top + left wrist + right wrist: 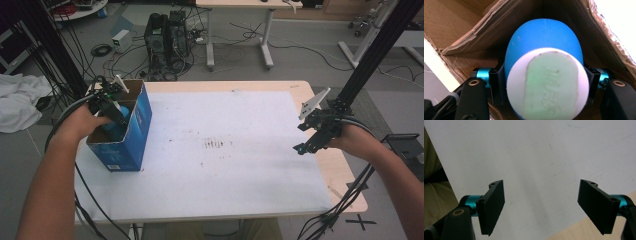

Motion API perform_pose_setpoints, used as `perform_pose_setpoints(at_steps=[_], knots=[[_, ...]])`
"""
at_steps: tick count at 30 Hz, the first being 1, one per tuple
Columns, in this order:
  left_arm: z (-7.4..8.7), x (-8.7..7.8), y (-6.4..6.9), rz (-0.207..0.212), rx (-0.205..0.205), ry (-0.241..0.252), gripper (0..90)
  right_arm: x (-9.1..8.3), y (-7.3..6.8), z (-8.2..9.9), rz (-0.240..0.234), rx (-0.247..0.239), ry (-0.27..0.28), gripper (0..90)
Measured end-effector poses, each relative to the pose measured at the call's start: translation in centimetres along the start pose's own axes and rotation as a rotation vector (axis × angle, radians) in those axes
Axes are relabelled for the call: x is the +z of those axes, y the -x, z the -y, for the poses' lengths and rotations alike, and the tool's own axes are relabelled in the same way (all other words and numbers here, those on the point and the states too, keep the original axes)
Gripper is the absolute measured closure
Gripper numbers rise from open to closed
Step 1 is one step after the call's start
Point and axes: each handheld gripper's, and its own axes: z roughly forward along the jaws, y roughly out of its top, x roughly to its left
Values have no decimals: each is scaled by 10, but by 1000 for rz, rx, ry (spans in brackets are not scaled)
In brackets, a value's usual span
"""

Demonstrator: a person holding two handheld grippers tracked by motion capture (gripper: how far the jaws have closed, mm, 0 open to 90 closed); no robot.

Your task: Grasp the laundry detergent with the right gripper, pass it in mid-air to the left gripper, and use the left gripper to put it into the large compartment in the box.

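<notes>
Blue object [544,42] | clamped in left claw [544,85] inside box [142,120] | right claw [544,207] wide, bare

Even, soft daylight on the bench [225,165], faint shadows; the box [461,22] interior is dim, its close contents blurred.

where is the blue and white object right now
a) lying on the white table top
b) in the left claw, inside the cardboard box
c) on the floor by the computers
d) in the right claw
b: the left claw has its jaws pressed on both sides of the blue and white object, with the walls of the cardboard box around it; the right claw is empty.
</notes>
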Motion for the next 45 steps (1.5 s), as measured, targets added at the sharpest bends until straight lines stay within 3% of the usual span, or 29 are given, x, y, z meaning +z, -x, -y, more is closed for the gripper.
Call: perform_pose_setpoints(at_steps=[2, 4, 5, 8, 10, 15, 25, 28, 32, 33, 35, 38, 45], knots=[[0, 0, 0, 4, -6, 6, 374, 0, 0, -1, 0, -2, 0, 210], [0, -1, -2, 1, 16, -2, 374, 1, -1, -1, -3, 0, -4, 210], [1, -1, 0, 11, -7, 18, 363, 1, -1, -1, -3, 1, -4, 210], [1, -4, -3, 15, 17, 8, 343, 1, 0, -1, -3, -1, -5, 210], [3, -5, -2, 16, -2, 29, 343, 1, 0, -1, -3, -5, -3, 210], [4, -9, -3, 12, 10, 28, 343, 1, -1, -2, -6, -7, -1, 210], [12, -24, -4, 19, -8, 54, 342, -2, -3, -3, 0, -11, 5, 210], [14, -28, -4, 14, -1, 57, 342, -3, -4, -4, 0, -15, 7, 210], [18, -34, -1, 15, -22, 84, 342, -4, -5, -5, 2, -17, 11, 210], [18, -37, -2, 4, -7, 80, 342, -4, -5, -5, 0, -19, 18, 210], [18, -38, -1, 3, -34, 86, 279, -5, -6, -4, 4, -16, 13, 210], [19, -44, 1, 5, -37, 92, 279, -6, -7, -5, 1, -24, 18, 210], [18, -58, 9, -11, -16, 111, 279, -10, -10, -5, 10, -24, 24, 210]])
